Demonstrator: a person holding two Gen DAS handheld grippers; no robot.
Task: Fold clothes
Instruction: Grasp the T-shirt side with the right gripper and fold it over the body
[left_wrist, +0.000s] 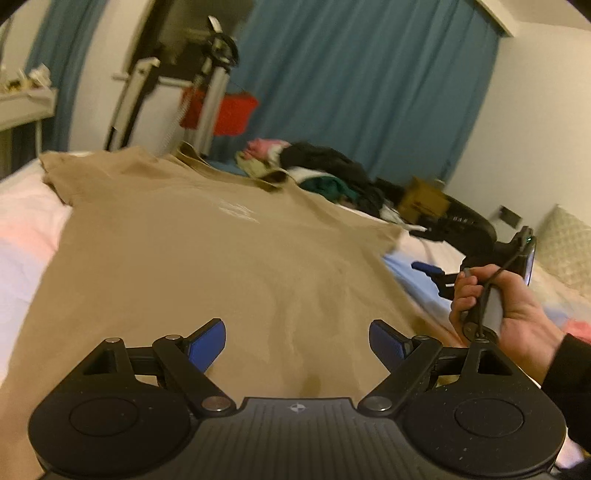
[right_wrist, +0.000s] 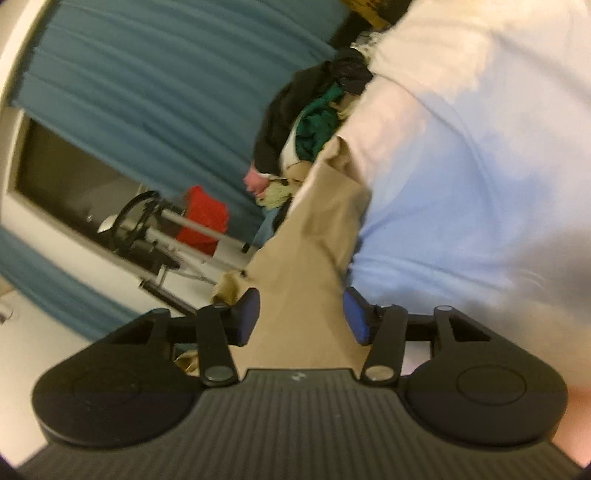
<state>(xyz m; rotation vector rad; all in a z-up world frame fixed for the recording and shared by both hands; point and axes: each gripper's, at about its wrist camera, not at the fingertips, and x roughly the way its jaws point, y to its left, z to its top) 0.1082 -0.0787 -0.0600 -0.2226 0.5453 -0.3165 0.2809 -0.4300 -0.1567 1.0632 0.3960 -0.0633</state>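
A tan T-shirt (left_wrist: 207, 251) lies spread flat on the bed, its collar toward the far side. My left gripper (left_wrist: 297, 341) is open just above the shirt's near hem, holding nothing. In the left wrist view my right gripper (left_wrist: 434, 275) shows at the shirt's right edge, held in a bare hand. In the right wrist view, which is rolled sideways, my right gripper (right_wrist: 301, 314) is open, with the tan shirt's (right_wrist: 310, 258) side edge lying between its blue fingers (right_wrist: 354, 314). I cannot tell if the pads touch the cloth.
A pile of dark, green and pink clothes (left_wrist: 325, 173) lies at the bed's far side, also in the right wrist view (right_wrist: 306, 122). The white and pale blue bedsheet (right_wrist: 461, 184) lies right of the shirt. Blue curtains (left_wrist: 362, 92), a folded metal rack (left_wrist: 210, 85) with a red cloth and a black chair (left_wrist: 469, 225) stand beyond.
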